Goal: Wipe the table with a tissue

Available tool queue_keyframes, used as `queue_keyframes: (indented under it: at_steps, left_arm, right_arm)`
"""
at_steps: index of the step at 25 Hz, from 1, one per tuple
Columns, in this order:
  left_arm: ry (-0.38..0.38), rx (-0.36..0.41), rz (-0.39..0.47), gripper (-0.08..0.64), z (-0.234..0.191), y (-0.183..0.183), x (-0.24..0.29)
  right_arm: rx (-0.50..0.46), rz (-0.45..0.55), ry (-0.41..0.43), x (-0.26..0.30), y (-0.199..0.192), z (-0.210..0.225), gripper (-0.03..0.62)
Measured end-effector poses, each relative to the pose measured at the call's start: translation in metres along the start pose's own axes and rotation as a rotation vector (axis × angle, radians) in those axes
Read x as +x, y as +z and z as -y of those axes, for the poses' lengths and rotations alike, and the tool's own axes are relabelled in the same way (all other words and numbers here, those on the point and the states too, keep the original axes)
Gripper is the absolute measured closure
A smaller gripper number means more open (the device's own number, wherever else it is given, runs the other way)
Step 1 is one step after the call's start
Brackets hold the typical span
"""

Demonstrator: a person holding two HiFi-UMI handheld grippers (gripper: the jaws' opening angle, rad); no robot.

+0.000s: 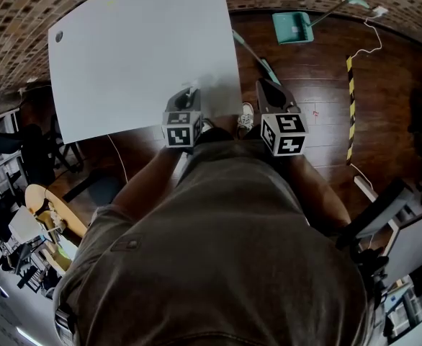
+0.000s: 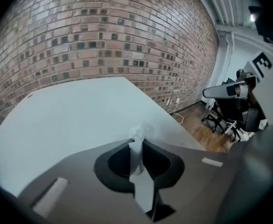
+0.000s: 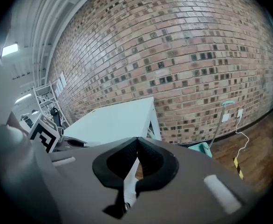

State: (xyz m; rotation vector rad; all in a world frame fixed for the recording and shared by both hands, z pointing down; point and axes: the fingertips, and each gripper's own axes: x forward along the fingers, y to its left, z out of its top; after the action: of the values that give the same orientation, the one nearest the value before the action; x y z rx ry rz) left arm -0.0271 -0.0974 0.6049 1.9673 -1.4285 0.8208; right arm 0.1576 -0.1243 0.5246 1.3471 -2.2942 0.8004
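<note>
The white table (image 1: 139, 49) fills the upper left of the head view. My left gripper (image 1: 188, 96) hangs over the table's near edge, close to its right corner, shut on a crumpled white tissue (image 2: 139, 135). The tissue sticks out a little past the closed pads, just above the tabletop (image 2: 66, 120). My right gripper (image 1: 263, 86) is held to the right of the table, over the wooden floor. Its jaws are shut with nothing between them (image 3: 137, 140). From there the table (image 3: 115, 120) lies ahead and to the left.
A teal dustpan (image 1: 292, 27) with a long handle lies on the floor beyond the right gripper. A yellow-black strip (image 1: 351, 107) and a white cable (image 1: 373, 38) run along the floor at right. Office chairs (image 2: 227, 111) stand beyond the table; a brick wall (image 3: 183, 55) backs the room.
</note>
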Motion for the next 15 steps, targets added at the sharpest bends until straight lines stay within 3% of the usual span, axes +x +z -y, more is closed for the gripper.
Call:
queue_keyframes:
  at_steps: [15]
  left_arm:
    - [0.207,-0.119,0.006,0.525,-0.108,-0.033,-0.044]
  right_arm:
    - [-0.082,-0.010,0.076,0.022,0.009,-0.057,0.578]
